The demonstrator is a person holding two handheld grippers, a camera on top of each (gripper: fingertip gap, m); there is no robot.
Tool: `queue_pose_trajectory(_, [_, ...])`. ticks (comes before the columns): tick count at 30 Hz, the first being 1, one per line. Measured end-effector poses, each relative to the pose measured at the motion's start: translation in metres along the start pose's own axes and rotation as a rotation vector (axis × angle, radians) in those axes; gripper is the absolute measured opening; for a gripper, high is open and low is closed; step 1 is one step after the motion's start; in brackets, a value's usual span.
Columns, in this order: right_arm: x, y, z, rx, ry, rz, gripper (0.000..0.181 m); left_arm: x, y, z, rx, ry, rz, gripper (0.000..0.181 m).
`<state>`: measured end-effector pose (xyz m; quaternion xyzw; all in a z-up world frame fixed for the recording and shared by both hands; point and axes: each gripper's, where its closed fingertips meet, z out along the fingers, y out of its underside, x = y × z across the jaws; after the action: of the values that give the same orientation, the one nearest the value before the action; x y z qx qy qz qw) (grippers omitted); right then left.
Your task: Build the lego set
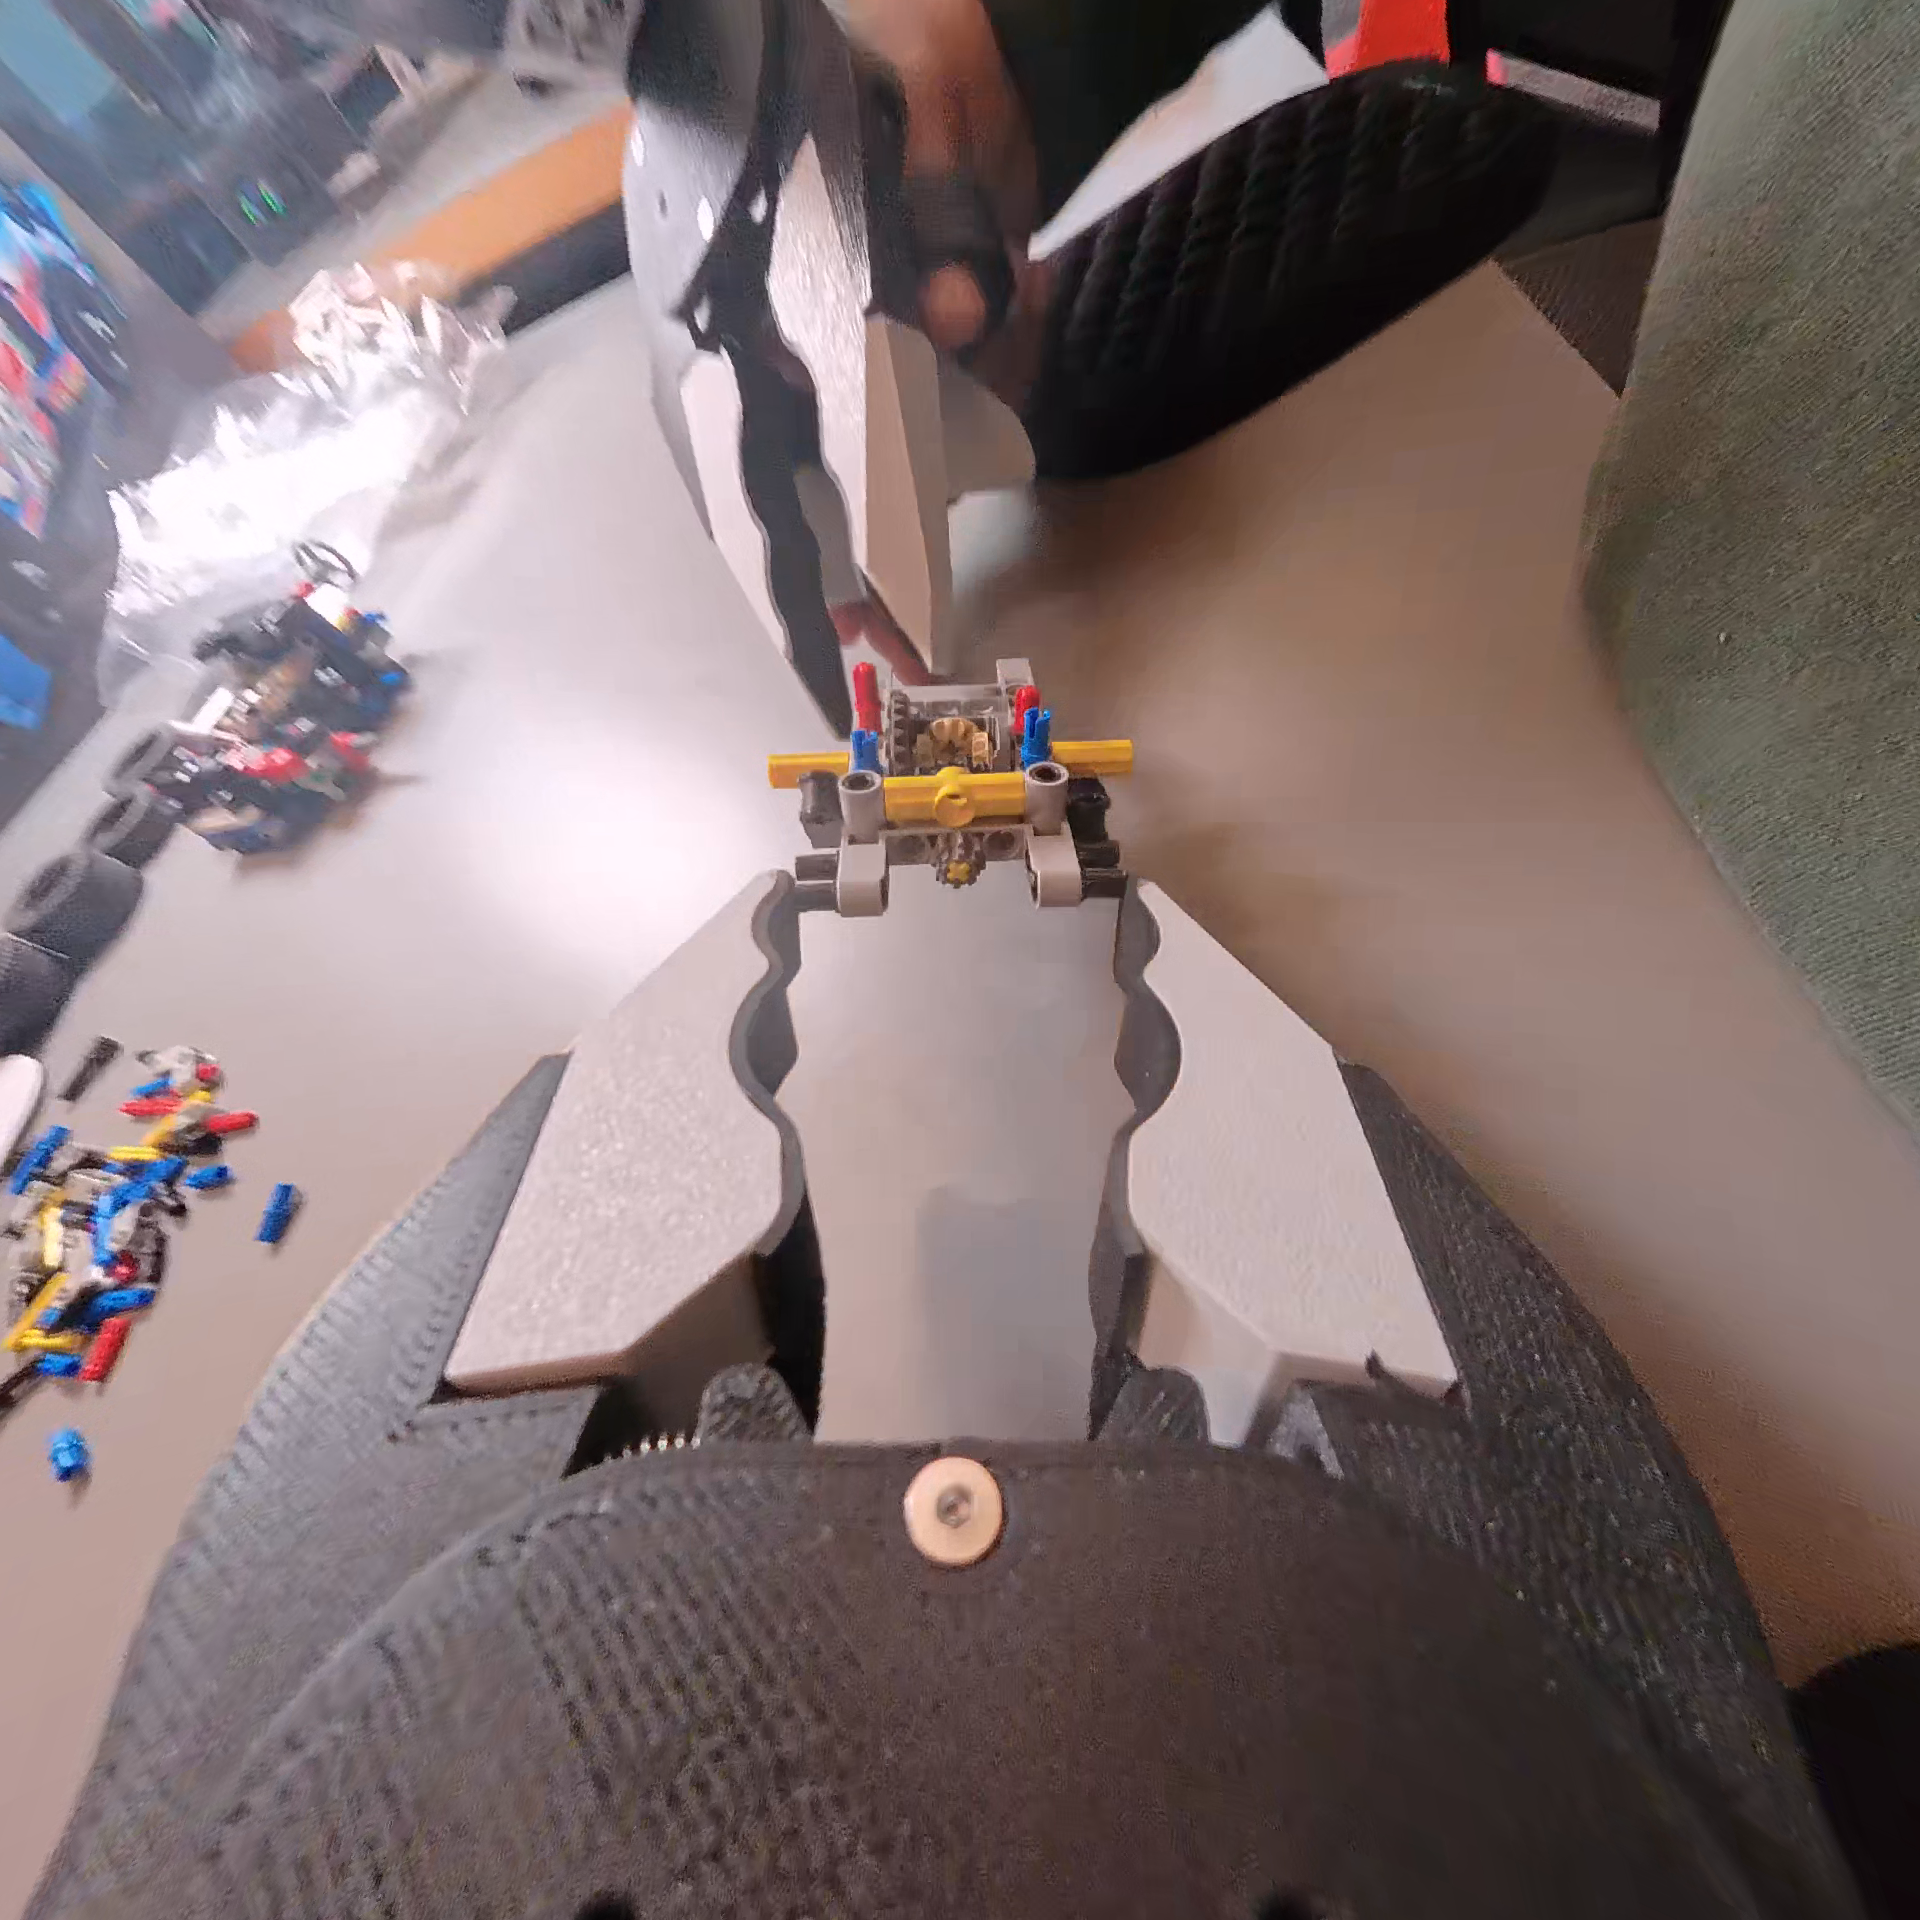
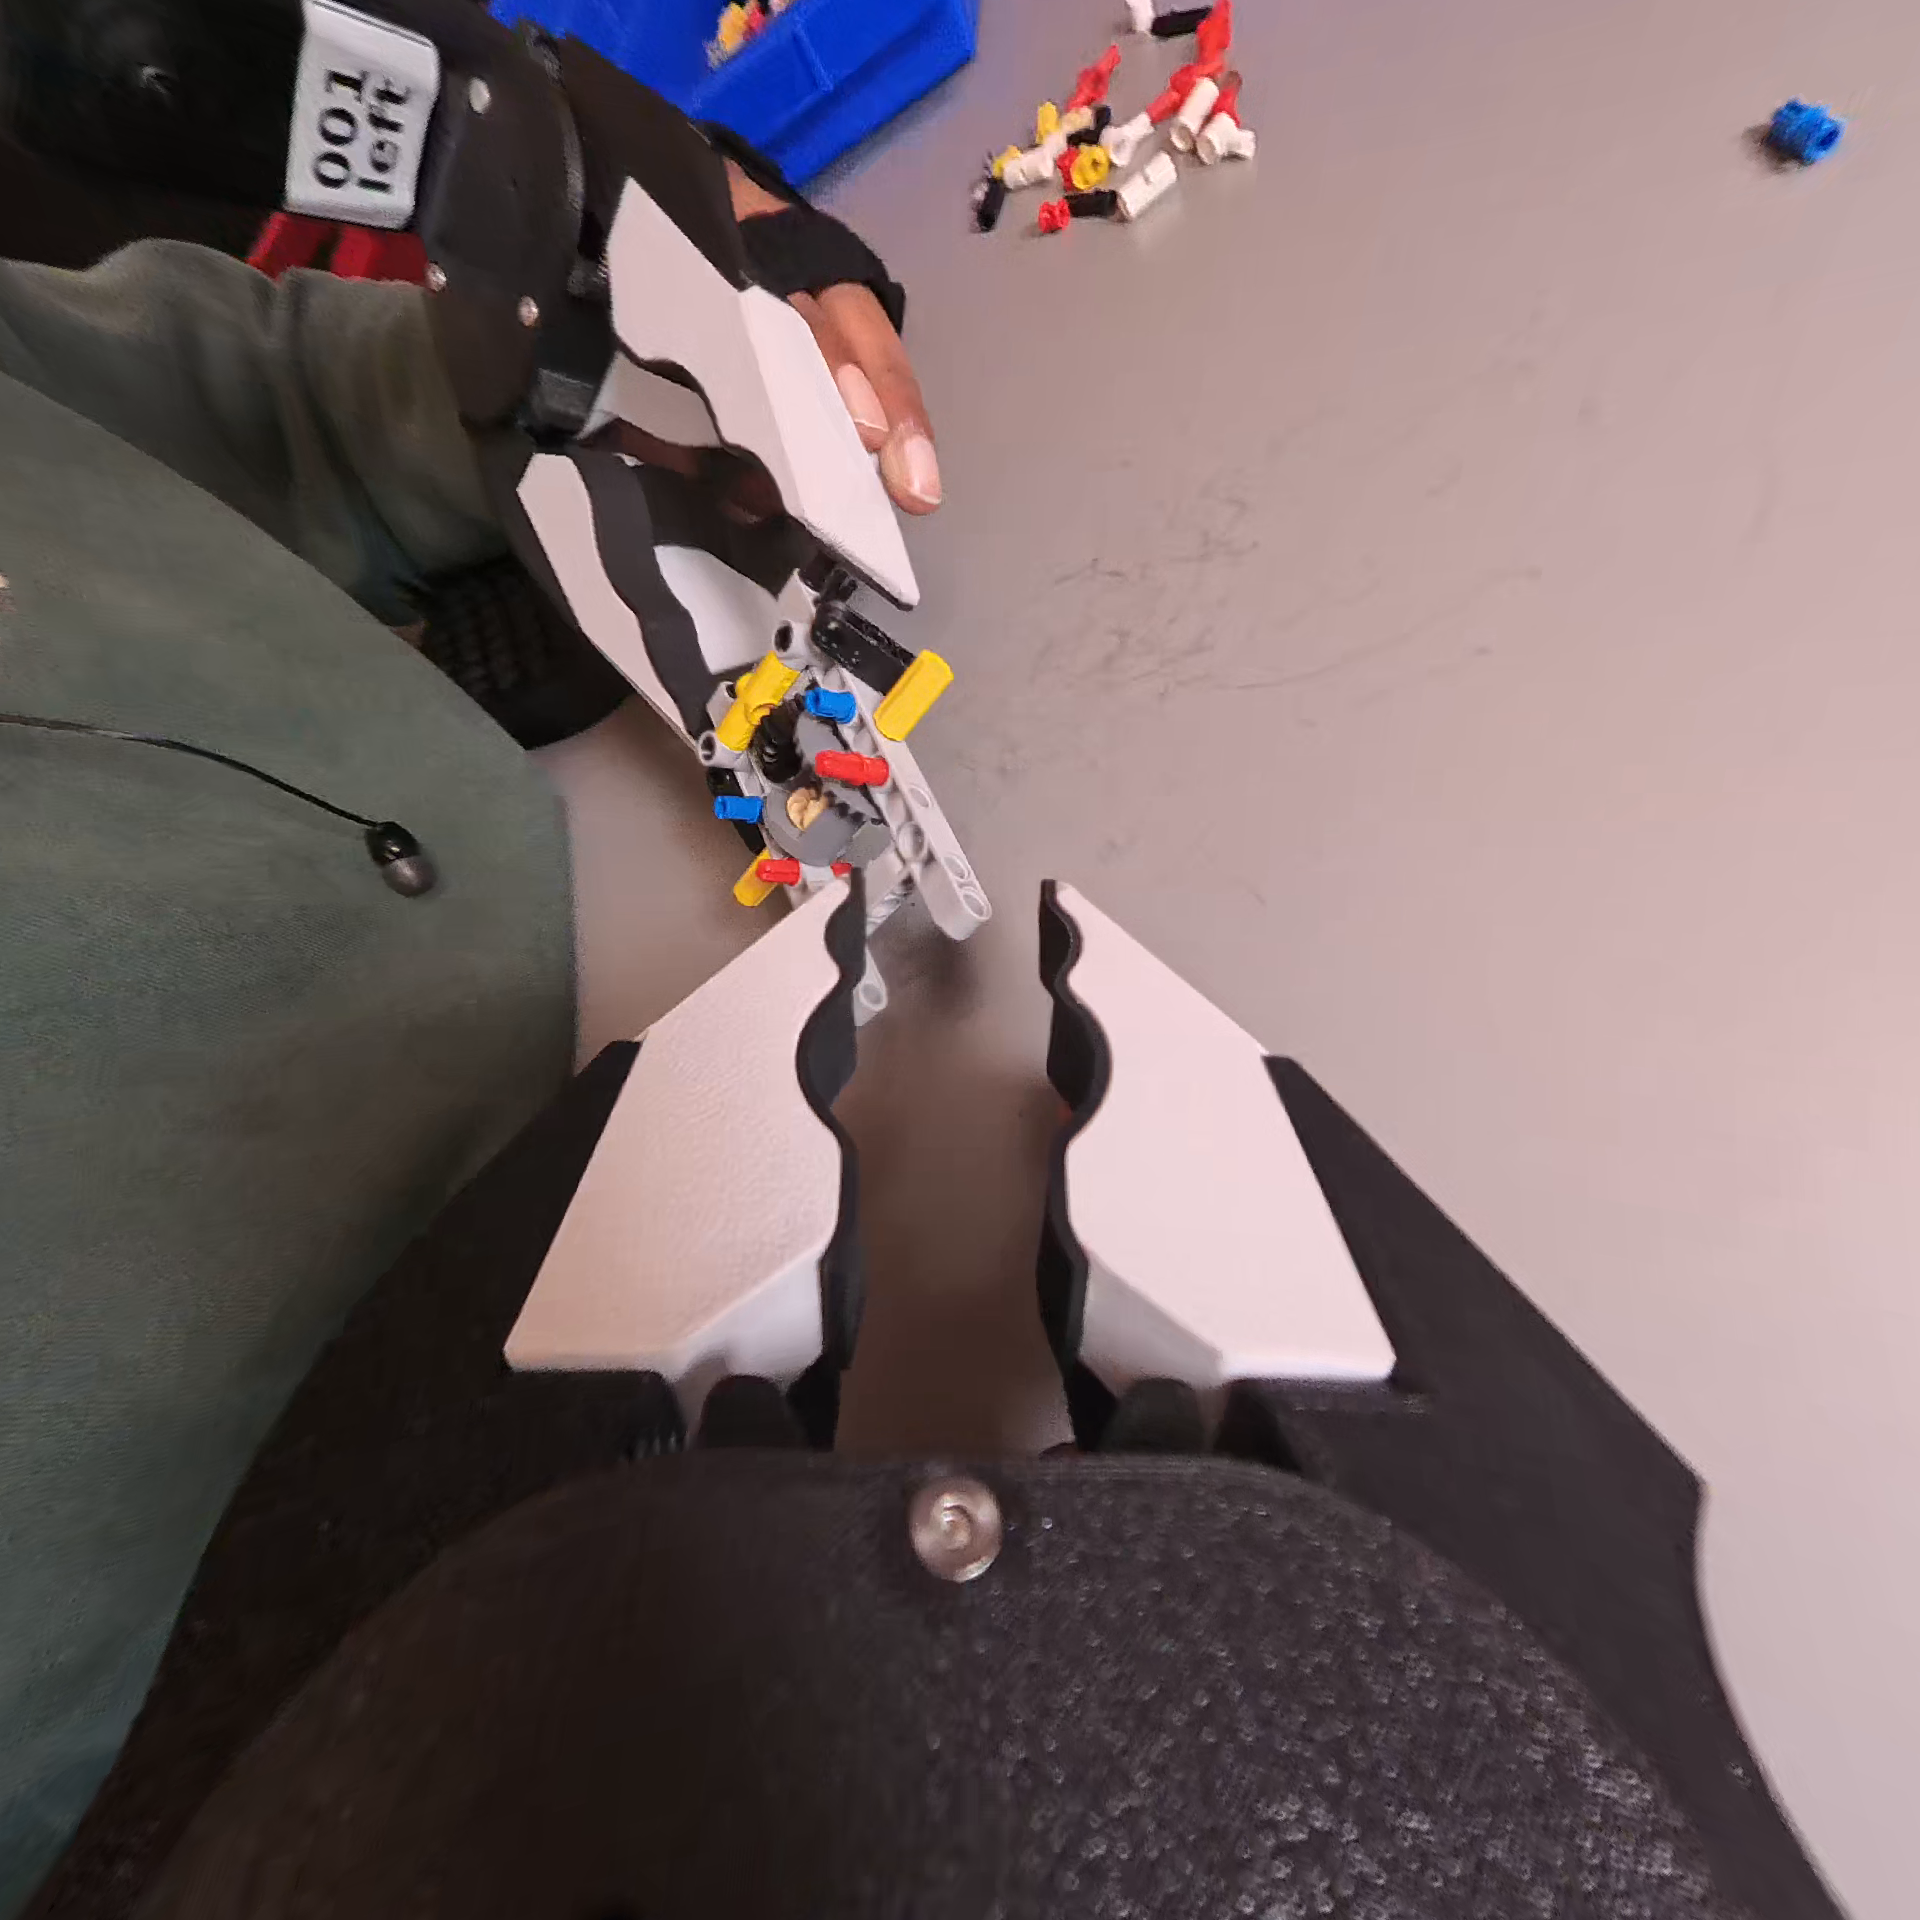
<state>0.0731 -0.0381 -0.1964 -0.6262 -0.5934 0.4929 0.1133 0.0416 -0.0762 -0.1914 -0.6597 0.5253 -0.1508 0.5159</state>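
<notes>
Grey tabletop (image 1: 1299, 727) carries the little gear assembly (image 1: 961, 795) — a light-grey frame with yellow axles, red and blue pins and a tan bevel gear in its middle — and it sits just ahead of my left gripper (image 1: 956, 904), whose jaws stand apart with the frame's near arms between or just past the tips; I cannot tell if either tip touches. My right gripper (image 2: 948, 899) is also spread, empty, its left tip right against the far end of the same assembly (image 2: 831, 779), or just over it. Loose pins and connectors (image 2: 1117, 145) lie well off across the table beside a blue bin (image 2: 831, 62), and a larger, partly built car chassis (image 1: 281, 727) waits further along, near the tyres (image 1: 73, 904). My worry is the squeeze: if I close the left jaws on those thin lift arms rather than the solid frame, they may pivot and the piece twist out — or a protruding pin gets knocked loose. With both tools crowding so small a part, a nudge from the right tip could skate it across the smooth surface.
</notes>
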Motion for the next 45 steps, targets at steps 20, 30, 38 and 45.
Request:
queue_pose_trajectory(20, [0.003,-0.036,-0.012,0.174,-0.044,0.059,0.004,-0.015,-0.006,-0.007,0.067,-0.044,-0.133,0.06])
queue_pose_trajectory(30, [-0.023,-0.029,0.019,0.054,-0.271,-0.281,0.044,-0.008,-0.065,-0.028,0.31,-0.053,-0.034,0.059])
queue_pose_trajectory(38, [-0.043,-0.057,-0.009,0.205,-0.502,-0.139,0.01,-0.02,-0.057,-0.035,0.338,-0.06,-0.146,0.06])
queue_pose_trajectory(45, [-0.037,-0.065,-0.017,0.237,-0.363,-0.212,0.008,-0.024,-0.038,-0.03,0.347,0.132,-0.529,0.058])
